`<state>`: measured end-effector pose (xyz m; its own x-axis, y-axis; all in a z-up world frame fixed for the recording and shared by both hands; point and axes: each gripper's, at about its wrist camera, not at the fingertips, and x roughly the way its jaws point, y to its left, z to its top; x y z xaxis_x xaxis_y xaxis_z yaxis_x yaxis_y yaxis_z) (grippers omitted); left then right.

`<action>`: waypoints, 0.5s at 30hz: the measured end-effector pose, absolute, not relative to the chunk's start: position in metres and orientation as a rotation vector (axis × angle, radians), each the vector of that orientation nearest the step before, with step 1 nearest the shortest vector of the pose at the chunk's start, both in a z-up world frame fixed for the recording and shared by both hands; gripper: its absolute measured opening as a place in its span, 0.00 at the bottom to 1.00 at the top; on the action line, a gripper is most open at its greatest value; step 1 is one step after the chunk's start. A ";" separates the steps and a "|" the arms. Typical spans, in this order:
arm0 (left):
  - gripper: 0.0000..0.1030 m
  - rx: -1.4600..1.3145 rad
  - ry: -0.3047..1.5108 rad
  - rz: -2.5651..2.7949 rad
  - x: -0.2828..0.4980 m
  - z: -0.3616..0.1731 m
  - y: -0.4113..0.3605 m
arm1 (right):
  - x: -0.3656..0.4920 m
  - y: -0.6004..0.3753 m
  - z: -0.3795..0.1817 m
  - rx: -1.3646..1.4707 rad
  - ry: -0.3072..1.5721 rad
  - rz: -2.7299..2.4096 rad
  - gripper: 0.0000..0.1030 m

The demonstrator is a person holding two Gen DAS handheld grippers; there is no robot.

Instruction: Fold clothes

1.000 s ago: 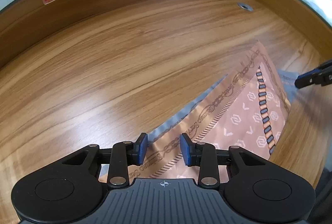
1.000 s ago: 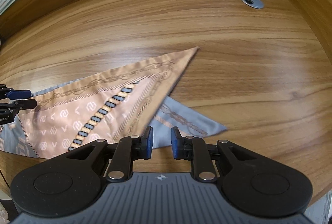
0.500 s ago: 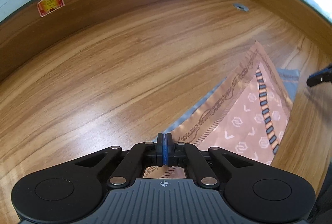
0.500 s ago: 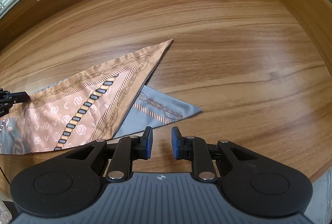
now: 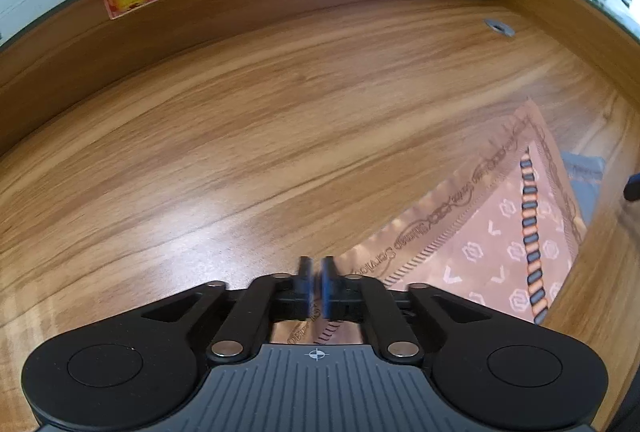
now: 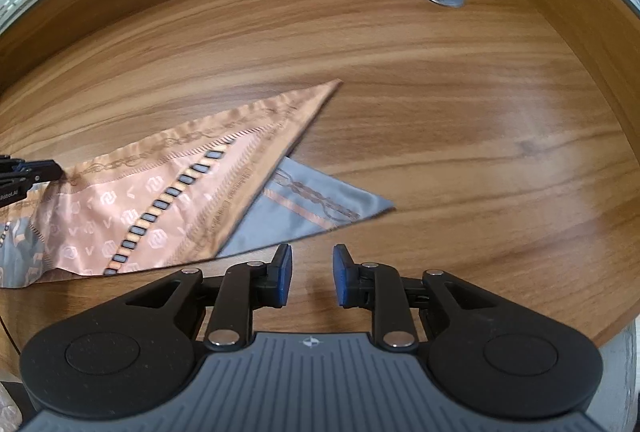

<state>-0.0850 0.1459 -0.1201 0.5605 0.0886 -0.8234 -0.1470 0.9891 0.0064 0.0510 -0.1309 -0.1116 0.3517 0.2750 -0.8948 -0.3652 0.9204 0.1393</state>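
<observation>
The left tongs [image 5: 316, 286] are opening, their blue pads a narrow gap apart over the near-left corner of the silk scarf [image 6: 160, 191], with no cloth clearly pinched between them. The right tongs [image 6: 310, 274] are also opening, empty over bare wood just off the scarf's grey underlayer. The scarf lies on the wooden surface [image 6: 440, 111] with its peach side folded over the grey into a triangle whose tip points away; I judge one fold done and further folds still left.

peach chain-print scarf [image 6: 160, 207], wood-grain table [image 6: 440, 111]
</observation>
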 end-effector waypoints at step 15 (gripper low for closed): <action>0.31 -0.172 0.996 0.386 -0.184 -0.113 0.188 | 0.039 -0.018 -0.113 -0.246 1.115 0.752 0.28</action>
<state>-0.1837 0.1879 -0.1126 0.4831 0.2373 -0.8428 -0.3924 0.9192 0.0339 0.0392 -0.0182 -0.1131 0.2277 0.4217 -0.8777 -0.6559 0.7326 0.1819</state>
